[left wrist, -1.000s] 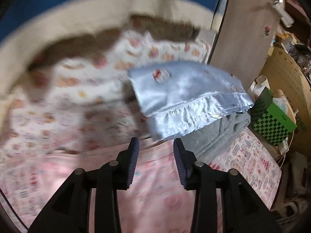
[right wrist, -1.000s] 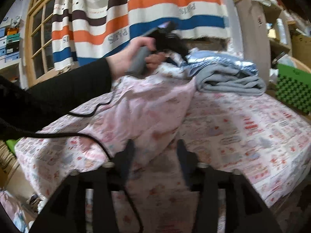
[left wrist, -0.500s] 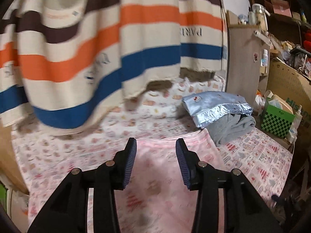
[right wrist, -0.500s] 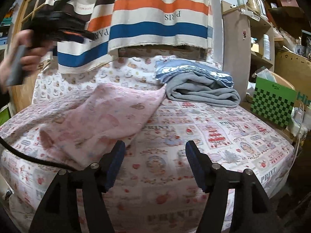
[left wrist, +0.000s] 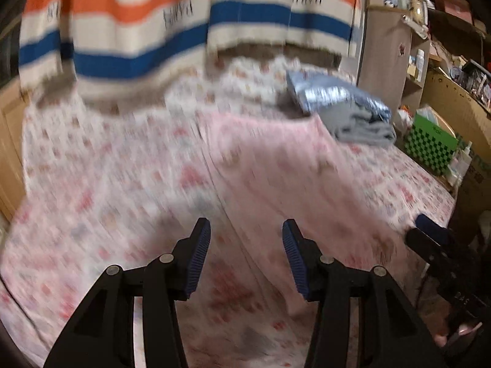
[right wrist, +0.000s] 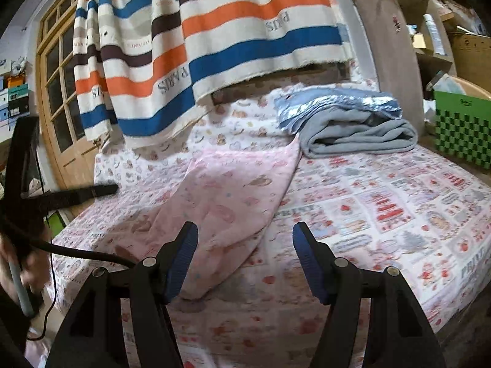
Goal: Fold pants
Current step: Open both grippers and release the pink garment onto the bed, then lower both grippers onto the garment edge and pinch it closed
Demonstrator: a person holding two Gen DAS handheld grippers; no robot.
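Note:
The pink printed pants [right wrist: 227,202] lie flat on the bed, running from the folded blankets toward the near edge; they also show, blurred, in the left wrist view [left wrist: 276,168]. My left gripper [left wrist: 245,260] is open and empty above the near end of the pants. My right gripper [right wrist: 244,260] is open and empty just above the pants' near end. The right gripper shows at the right edge of the left wrist view [left wrist: 435,245]; the left one shows at the left edge of the right wrist view [right wrist: 61,196].
A bed with a patterned sheet [right wrist: 383,202] holds a folded grey and light-blue blanket stack [right wrist: 346,122] at the back. A striped curtain [right wrist: 214,40] hangs behind. A green checkered box [right wrist: 460,128] and shelves [left wrist: 414,61] stand at the right.
Both grippers have let go of the pants and drawn back toward the near edge of the bed. The pants now lie flat. Both jaws have opened wider.

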